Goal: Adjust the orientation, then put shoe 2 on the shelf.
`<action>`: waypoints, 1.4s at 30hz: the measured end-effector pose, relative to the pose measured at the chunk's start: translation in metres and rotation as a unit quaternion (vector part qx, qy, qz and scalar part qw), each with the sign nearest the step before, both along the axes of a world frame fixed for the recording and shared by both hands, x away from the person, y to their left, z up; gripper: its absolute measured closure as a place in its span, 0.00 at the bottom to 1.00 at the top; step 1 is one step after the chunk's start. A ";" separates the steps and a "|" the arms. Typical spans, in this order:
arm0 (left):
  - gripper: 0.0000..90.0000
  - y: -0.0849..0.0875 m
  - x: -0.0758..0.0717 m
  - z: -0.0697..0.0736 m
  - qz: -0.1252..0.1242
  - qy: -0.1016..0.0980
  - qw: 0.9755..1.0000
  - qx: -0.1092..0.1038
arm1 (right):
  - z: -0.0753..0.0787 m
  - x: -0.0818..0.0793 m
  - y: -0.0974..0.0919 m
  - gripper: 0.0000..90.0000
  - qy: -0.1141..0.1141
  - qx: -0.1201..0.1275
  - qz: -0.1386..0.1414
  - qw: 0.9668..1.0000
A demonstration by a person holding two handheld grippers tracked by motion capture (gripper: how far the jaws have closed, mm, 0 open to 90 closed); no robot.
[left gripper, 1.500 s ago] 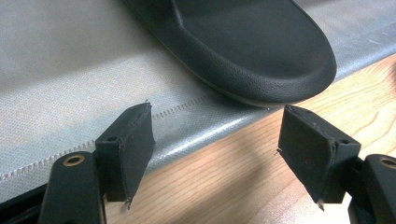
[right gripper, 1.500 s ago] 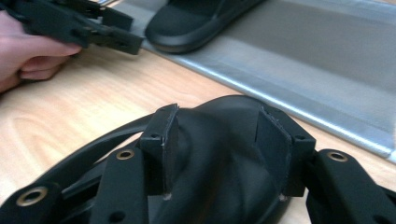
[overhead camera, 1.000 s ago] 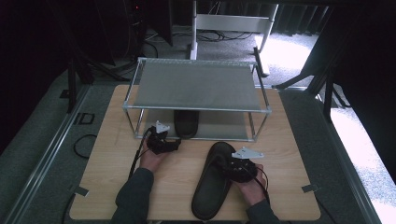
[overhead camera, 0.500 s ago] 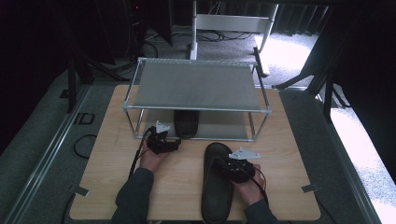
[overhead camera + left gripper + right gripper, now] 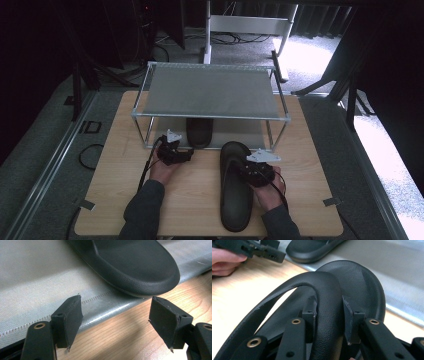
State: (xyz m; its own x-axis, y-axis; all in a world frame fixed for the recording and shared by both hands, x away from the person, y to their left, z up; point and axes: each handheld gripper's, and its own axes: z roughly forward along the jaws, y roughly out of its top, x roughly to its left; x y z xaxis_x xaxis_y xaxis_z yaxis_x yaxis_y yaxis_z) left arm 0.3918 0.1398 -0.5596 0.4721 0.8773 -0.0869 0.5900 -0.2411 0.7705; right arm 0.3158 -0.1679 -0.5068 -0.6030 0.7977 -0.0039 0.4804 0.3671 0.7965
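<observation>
Black pads (image 5: 348, 315) of right gripper (image 5: 329, 315) just closed in, pinching the strap (image 5: 327, 297) of a black slipper (image 5: 236, 187), one pad on each side of the band. Slipper lying lengthwise on the wooden table (image 5: 115, 150), toe toward the rack (image 5: 212, 92), right hand (image 5: 267, 190) at its outer edge. Left gripper (image 5: 116, 317) spread wide, gripping nothing, pads apart above bare wood and the grey liner (image 5: 37, 277), just short of the second slipper's (image 5: 135, 262) rounded end. Second slipper resting on the rack's lower shelf, under the grey top. Left hand (image 5: 165, 167) low at the rack's front edge, well apart from the right.
</observation>
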 end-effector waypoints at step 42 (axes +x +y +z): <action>0.31 0.002 0.000 0.000 0.001 0.002 1.000 -0.012 | -0.001 0.100 0.024 0.76 -0.057 -0.028 -0.012 0.998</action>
